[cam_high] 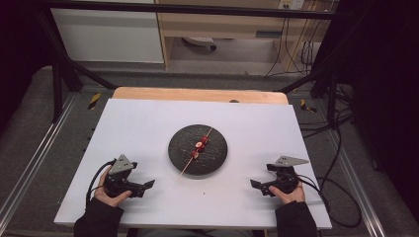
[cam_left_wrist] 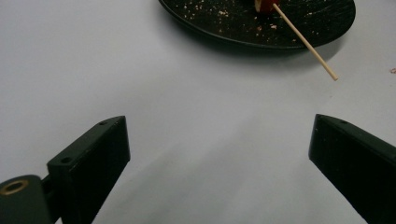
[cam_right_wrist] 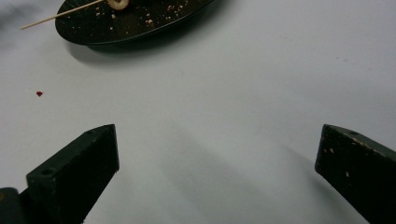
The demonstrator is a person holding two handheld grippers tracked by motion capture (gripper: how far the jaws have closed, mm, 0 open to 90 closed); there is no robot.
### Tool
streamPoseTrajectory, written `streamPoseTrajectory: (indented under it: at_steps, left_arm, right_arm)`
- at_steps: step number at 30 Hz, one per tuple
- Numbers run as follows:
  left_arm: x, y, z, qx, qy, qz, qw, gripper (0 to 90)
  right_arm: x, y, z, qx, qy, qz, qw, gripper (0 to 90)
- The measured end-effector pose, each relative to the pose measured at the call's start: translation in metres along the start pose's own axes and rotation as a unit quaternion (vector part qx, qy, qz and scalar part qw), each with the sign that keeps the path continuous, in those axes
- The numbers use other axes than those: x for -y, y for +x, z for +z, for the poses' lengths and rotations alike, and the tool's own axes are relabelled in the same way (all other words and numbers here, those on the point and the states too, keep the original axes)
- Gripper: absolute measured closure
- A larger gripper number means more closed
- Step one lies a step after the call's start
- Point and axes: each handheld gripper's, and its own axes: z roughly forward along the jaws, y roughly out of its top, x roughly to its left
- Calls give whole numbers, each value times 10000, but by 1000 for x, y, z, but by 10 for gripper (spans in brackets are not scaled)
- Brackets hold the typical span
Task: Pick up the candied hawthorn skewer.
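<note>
Tools, left and right, are resting spread and empty at seven and five o'clock of the black plate carrying the skewer mid-table, so approaching its bare stick end low and slowly looks wisest.

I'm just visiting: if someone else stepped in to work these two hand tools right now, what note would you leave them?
Left gripper: open, empty, resting on the white table, left of the plate.
Right gripper: open, empty, on the table at the plate's right.
Black plate sits mid-table, crumbs on it. A wooden skewer with three red fruit pieces lies across it, its bare end jutting over the near rim.
Done: nothing gripped yet.
Left: probably grasping the skewer's bare end and handling the fruit.
</note>
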Motion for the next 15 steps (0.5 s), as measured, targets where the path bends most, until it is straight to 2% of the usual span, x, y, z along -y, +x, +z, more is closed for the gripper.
streamPoseTrajectory:
  at_steps: [15]
  left_arm:
    - [-15,-3,-1,-78,-92,-65,9999,62]
  right_arm:
    - [0,1,-1,-21,-27,30,10000,5]
